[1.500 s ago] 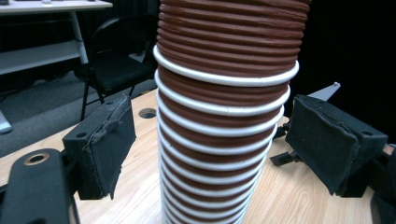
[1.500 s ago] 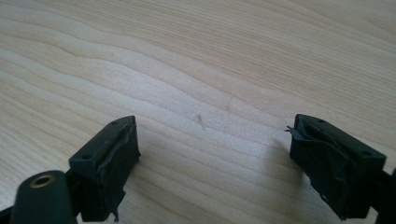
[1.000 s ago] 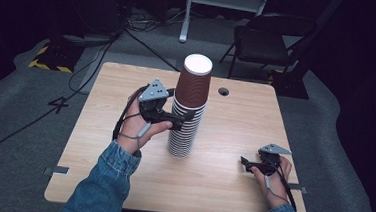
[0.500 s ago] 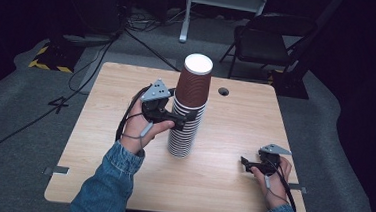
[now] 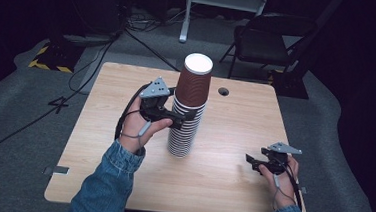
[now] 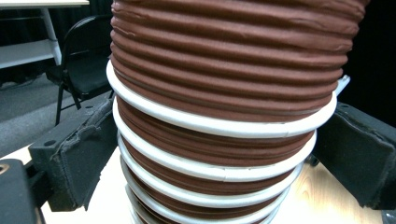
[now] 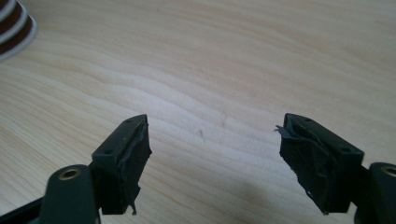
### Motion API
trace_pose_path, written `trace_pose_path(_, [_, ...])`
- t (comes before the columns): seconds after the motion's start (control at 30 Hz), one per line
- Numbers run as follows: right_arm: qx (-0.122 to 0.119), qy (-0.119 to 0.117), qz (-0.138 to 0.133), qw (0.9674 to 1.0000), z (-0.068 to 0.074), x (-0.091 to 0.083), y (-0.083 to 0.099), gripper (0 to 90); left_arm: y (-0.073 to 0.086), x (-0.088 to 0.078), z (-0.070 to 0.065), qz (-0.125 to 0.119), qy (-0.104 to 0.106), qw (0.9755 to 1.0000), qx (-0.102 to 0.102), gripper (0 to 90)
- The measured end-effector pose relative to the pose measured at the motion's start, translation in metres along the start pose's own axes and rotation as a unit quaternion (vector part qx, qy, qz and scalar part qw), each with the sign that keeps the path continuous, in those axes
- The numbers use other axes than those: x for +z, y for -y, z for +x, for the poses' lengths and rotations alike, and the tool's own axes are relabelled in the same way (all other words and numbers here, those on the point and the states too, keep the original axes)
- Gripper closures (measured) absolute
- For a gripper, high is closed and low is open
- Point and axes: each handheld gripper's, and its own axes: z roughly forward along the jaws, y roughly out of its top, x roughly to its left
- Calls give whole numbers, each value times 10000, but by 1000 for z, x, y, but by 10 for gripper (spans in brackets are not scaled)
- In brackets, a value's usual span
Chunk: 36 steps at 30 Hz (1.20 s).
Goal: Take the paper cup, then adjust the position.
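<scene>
A tall stack of brown paper cups [image 5: 187,121] with white rims stands upside down in the middle of the wooden table [image 5: 235,119]. My left gripper [image 5: 184,117] reaches in from the left, and its jaws are shut on the stack just below the topmost cup. In the left gripper view the cups [image 6: 224,70] sit between both pads [image 6: 79,154], which touch the rims. My right gripper [image 5: 250,161] rests low at the table's front right, far from the cups. Its jaws [image 7: 215,154] have just been closing but still stand apart over bare wood, with nothing between them.
A black folding chair [image 5: 265,41] and a white frame stand behind the table, and cables run across the grey floor. A small round hole [image 5: 222,91] sits near the table's far edge. The base of the stack [image 7: 14,28] shows at the right gripper view's top left.
</scene>
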Motion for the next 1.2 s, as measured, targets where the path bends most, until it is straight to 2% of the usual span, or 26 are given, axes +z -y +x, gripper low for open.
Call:
trace_pose_path(0.17, [-18, -196, -343, 9992, 2, -23, -24, 253, 0, -1, 2, -6, 56, 10000, 44, 37])
trace_pose_path(0.2, [-18, -196, -343, 9992, 2, -23, -24, 253, 0, -1, 2, -6, 56, 10000, 44, 37])
trace_pose_path(0.23, [-86, -321, -469, 9983, 5, -31, -34, 255, 0, -1, 2, 0, 58, 10000, 60, 37])
trace_pose_path(0.27, [-86, -321, -469, 9983, 5, -31, -34, 255, 0, -1, 2, 8, 65, 10000, 62, 37])
trace_pose_path(0.3, [-110, -446, -595, 9972, 9, -41, -44, 259, 0, -1, 3, 26, 90, 9999, 60, 37])
trace_pose_path(0.43, [-166, -660, -854, 9940, 16, -61, -68, 265, -1, -1, 3, 52, 114, 9999, 70, 38])
trace_pose_path(0.53, [-301, -812, -1024, 9910, 25, -76, -92, 267, -2, -1, 4, 92, 139, 9998, 101, 38])
trace_pose_path(0.6, [-332, -869, -1068, 9899, 27, -80, -98, 268, -2, -1, 5, 113, 160, 9997, 117, 38])
trace_pose_path(0.63, [-354, -972, -1136, 9881, 32, -88, -111, 269, -2, -1, 6, 99, 198, 9997, 106, 38])
trace_pose_path(0.67, [-354, -972, -1136, 9881, 32, -88, -111, 269, -2, -1, 6, 99, 198, 9997, 106, 38])
trace_pose_path(0.73, [-480, -1056, -1206, 9859, 41, -97, -130, 270, -2, -1, 7, 95, 225, 9996, 135, 39])
trace_pose_path(0.77, [-480, -1056, -1206, 9859, 41, -97, -130, 270, -2, -1, 8, 88, 239, 9996, 137, 39])
trace_pose_path(1.0, [-894, -1431, -1381, 9759, 72, -113, -177, 268, -2, -1, 10, 110, 290, 9994, 182, 40])
trace_pose_path(1.2, [-1214, -1607, -1528, 9675, 101, -121, -217, 259, -1, -1, 10, 93, 304, 9993, 198, 41])
